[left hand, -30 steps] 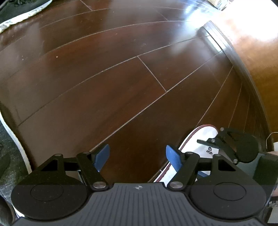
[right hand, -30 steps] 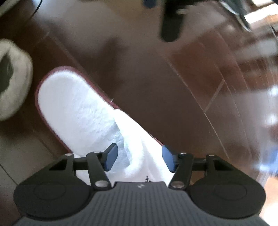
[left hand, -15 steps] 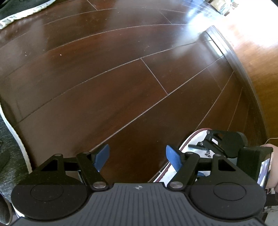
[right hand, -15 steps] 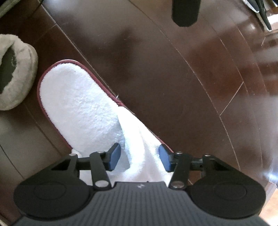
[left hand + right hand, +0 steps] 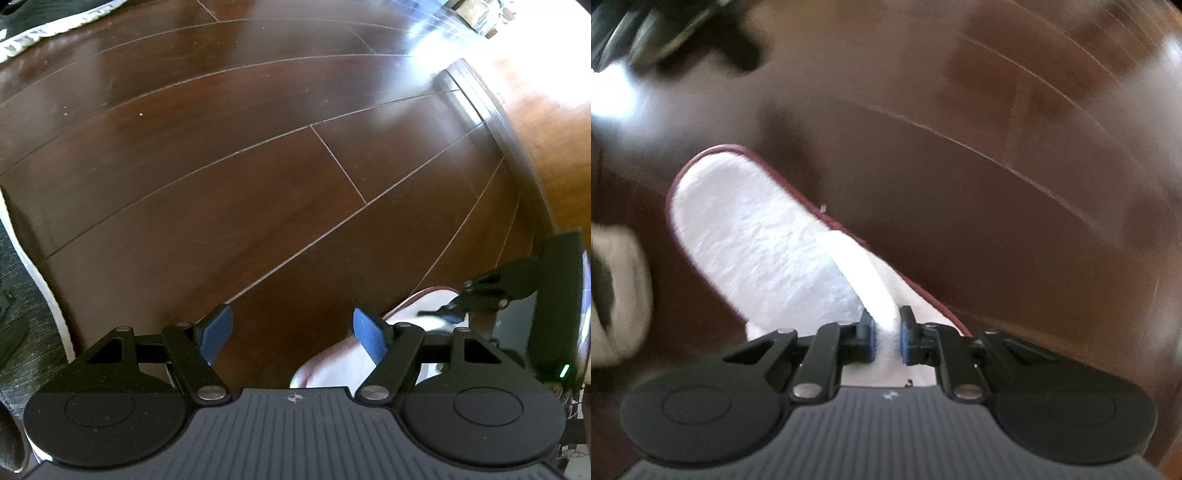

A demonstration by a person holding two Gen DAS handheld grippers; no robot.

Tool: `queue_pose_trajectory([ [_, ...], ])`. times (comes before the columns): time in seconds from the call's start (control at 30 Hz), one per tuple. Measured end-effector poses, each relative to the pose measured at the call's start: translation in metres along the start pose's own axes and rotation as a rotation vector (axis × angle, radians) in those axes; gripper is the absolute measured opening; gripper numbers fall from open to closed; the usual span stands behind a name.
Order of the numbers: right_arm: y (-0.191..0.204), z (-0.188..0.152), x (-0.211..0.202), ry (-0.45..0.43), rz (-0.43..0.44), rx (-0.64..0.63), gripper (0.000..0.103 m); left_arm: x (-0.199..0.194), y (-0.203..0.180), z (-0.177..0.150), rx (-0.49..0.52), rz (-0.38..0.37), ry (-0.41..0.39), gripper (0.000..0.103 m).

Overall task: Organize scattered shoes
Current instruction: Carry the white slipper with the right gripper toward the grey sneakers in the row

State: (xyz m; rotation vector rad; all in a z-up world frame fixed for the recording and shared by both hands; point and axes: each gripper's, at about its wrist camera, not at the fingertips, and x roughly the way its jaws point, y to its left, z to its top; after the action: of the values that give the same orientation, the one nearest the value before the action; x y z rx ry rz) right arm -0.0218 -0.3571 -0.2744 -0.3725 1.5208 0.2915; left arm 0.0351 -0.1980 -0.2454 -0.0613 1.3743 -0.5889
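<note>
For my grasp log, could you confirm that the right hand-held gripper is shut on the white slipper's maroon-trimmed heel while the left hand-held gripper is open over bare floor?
Not quite: the right wrist view shows the right hand-held gripper shut on the white slipper at its raised upper band, not the heel. The left hand-held gripper is indeed open over bare floor.

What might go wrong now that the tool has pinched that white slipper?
The right tool grips only a thin fold of the white slipper's soft upper, so the fabric may slip free or the slipper may swing. The view is blurred, suggesting quick motion, and the slipper could bump the grey fuzzy slipper beside it. The left tool is open and close by, so the two might collide.
</note>
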Motion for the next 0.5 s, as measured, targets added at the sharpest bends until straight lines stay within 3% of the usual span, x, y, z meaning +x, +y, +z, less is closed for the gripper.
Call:
queue_pose_trajectory([
  [0.2,-0.037,-0.032,-0.011,-0.047,0.012,0.390,0.013,0.000,-0.005,0.000,0.003,0.005,0.000,0.081],
  [0.5,-0.046,-0.082,-0.010,-0.072,0.109,0.958,0.013,-0.003,-0.011,-0.001,0.022,0.000,0.000,0.081],
])
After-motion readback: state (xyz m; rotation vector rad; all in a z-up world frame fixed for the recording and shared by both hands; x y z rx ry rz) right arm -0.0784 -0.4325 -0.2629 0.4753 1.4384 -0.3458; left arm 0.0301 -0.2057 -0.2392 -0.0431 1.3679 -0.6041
